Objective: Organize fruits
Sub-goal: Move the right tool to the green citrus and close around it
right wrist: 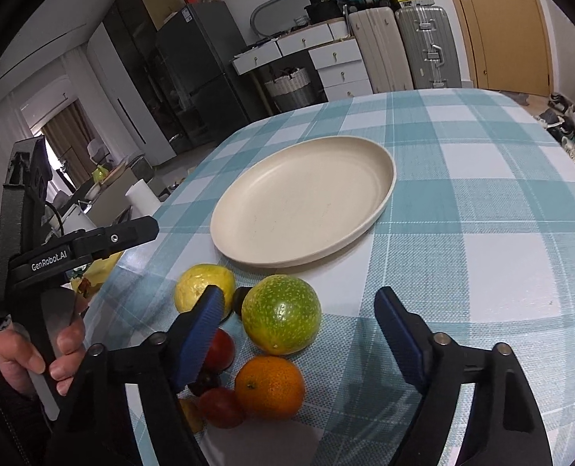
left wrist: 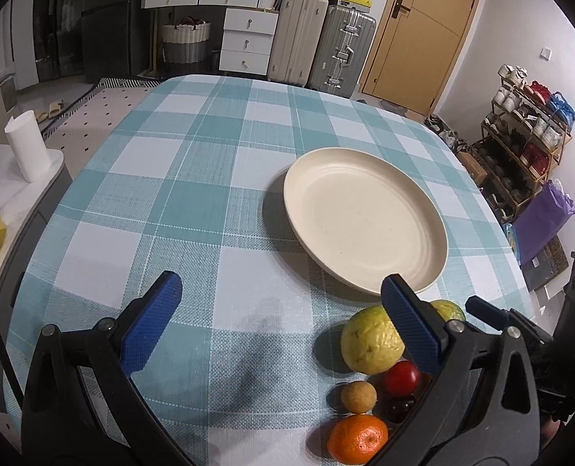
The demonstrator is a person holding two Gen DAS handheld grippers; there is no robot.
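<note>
Nothing organized yet: round cream plastic plate (right wrist: 303,202) bare, every fruit bunched on the checked teal-and-white bench (right wrist: 481,194) just in front of its near rim. Speckled green round fruit (right wrist: 281,314) nearest the plate, no clear long axis; pale yellow guava (left wrist: 370,343) beside it, slightly oval, long axis hard to judge; orange mandarin (right wrist: 270,386), red cherry tomatoes (right wrist: 221,407) and small tan longan (left wrist: 358,397) closer in. Right gripper (right wrist: 299,334) part open, empty, fingers straddling the green fruit without touching. Left gripper (left wrist: 279,322) wide open, holding nothing. All placing left.
</note>
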